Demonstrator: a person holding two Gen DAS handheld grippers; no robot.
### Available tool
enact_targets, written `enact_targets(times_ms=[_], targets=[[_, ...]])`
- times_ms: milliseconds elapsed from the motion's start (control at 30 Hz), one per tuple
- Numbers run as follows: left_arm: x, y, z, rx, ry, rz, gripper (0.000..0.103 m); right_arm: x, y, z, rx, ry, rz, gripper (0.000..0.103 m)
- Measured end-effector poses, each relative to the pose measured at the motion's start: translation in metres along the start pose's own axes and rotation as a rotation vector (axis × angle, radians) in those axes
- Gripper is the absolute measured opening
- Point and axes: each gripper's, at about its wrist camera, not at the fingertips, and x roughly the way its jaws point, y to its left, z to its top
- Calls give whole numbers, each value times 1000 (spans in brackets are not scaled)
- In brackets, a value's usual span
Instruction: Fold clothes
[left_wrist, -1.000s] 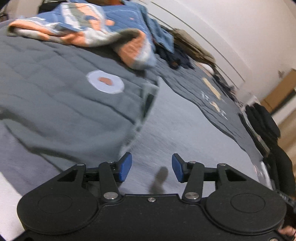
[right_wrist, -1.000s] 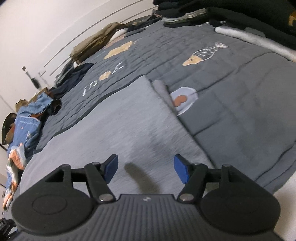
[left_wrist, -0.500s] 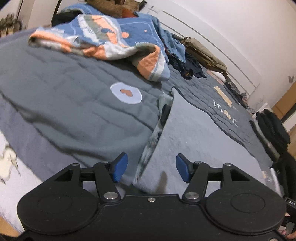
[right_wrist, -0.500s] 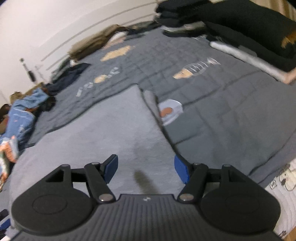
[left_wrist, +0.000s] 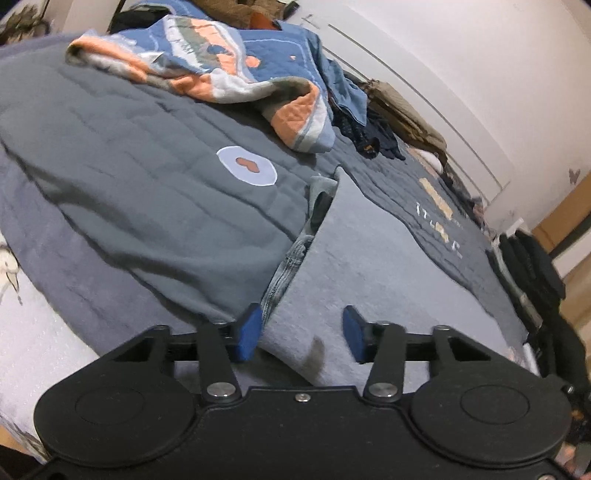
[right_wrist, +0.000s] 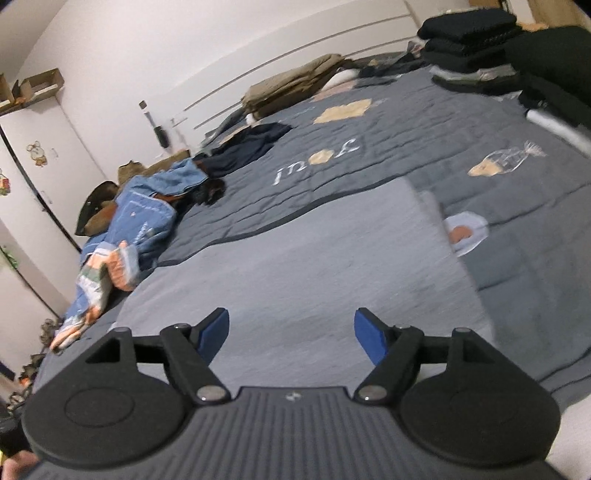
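- Left gripper (left_wrist: 302, 334): blue pads apart, jaws just narrowed from the wider gap of half a second ago; raised corner of the light grey garment (left_wrist: 373, 266) between the pads, pressing contact not discernible.
- Light grey garment: spread flat on the dark grey quilt (left_wrist: 122, 184), near corner lifted off the quilt, ribbed hem (left_wrist: 286, 266) showing under the raised left edge; lying flatter against the quilt a second ago.
- Right gripper (right_wrist: 291, 334): pads wide apart, jaws just opened further, nothing between them; poised over the same garment (right_wrist: 314, 273), now seen from higher up than a second ago, with more of the wall in sight.
- Blue and orange quilted blanket (left_wrist: 236, 62): crumpled at the far side of the quilt, well apart from the garment.
- Stacked black clothes (right_wrist: 476, 33): at the far right corner of the bed.
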Motion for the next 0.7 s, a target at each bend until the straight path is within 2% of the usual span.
enact_targets(times_ms=[100, 200, 333, 367, 633, 700], targets=[[4, 8, 0, -65, 14, 37, 29, 6, 6, -4, 7, 16, 25, 74], [3, 12, 1, -78, 16, 58, 32, 8, 12, -7, 1, 19, 41, 74], [1, 12, -3, -78, 16, 80, 51, 11, 16, -9, 2, 31, 70, 75], [2, 13, -4, -81, 19, 85, 52, 13, 18, -11, 0, 39, 78, 75], [3, 7, -6, -55, -1, 45, 50, 21, 43, -20, -42, 95, 167, 75], [3, 6, -7, -50, -10, 45, 45, 22, 51, -23, -54, 109, 192, 75]])
